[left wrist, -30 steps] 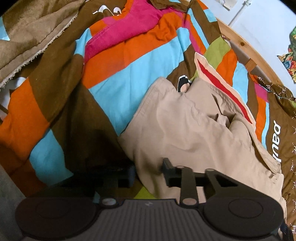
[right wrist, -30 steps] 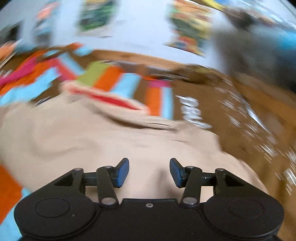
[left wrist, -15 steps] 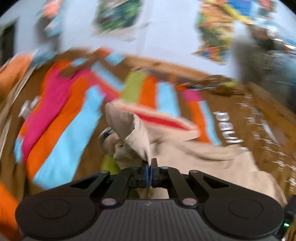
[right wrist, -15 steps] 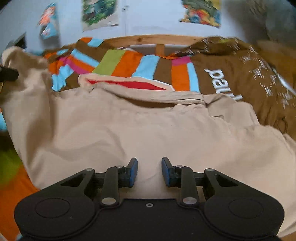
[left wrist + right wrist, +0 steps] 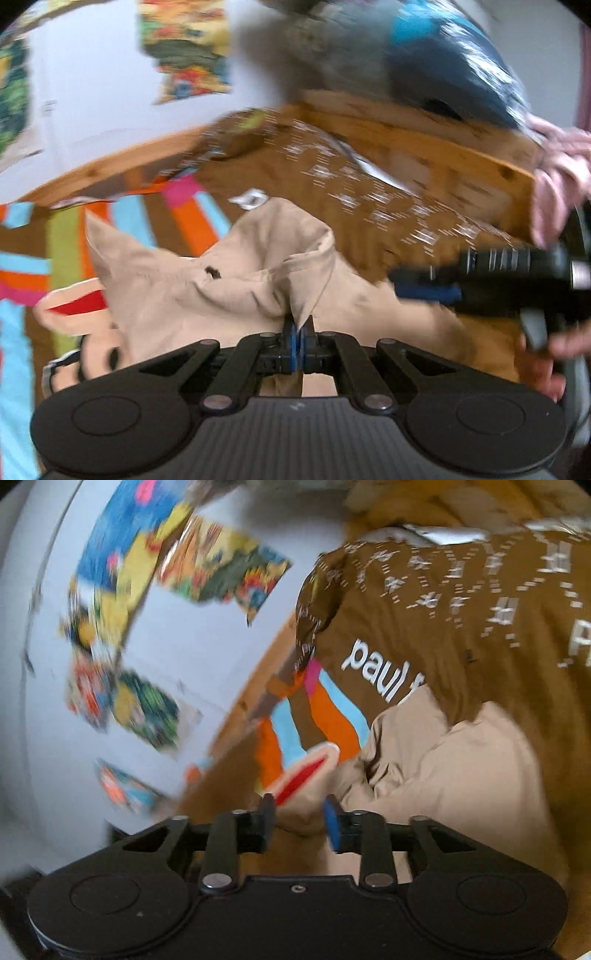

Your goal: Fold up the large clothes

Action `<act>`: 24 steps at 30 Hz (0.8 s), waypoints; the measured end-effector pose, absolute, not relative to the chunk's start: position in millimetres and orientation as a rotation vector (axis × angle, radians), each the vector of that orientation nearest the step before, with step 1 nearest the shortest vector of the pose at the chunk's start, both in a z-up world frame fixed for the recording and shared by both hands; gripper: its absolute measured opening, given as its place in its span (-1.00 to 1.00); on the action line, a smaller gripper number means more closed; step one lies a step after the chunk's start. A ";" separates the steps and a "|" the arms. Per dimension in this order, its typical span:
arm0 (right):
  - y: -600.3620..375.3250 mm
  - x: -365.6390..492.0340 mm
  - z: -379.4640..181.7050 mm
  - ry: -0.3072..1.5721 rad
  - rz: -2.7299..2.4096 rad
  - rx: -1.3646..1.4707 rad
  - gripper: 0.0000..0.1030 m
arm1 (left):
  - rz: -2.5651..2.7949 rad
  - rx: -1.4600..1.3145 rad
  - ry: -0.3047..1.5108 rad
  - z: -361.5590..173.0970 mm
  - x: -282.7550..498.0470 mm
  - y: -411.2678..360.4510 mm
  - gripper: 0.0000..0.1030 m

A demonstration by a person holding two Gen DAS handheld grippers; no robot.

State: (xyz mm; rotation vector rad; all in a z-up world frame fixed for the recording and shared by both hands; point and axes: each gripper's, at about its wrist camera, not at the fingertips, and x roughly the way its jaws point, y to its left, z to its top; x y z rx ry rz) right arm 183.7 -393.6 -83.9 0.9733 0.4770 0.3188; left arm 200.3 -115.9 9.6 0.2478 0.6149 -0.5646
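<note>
Left wrist: our left gripper (image 5: 297, 336) pinches the garment (image 5: 229, 291) (beige), mid-fold; our right gripper (image 5: 300, 821), jaws apart, empty, must next grab an edge.

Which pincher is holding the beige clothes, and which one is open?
The left gripper is pinched shut on the beige garment. The right gripper has its jaws apart, gripping nothing.

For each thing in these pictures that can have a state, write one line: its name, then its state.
Left tongs: shut on the beige garment.
Right tongs: open, holding nothing.
Beige garment: crumpled, one edge lifted.
Striped bedspread: spread flat under the garment.
Brown printed cover: rumpled.
</note>
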 end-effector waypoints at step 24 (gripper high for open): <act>-415.8 191.5 -81.9 0.487 -0.012 0.568 -0.98 | -0.854 0.477 0.650 -63.7 156.7 -230.8 -1.00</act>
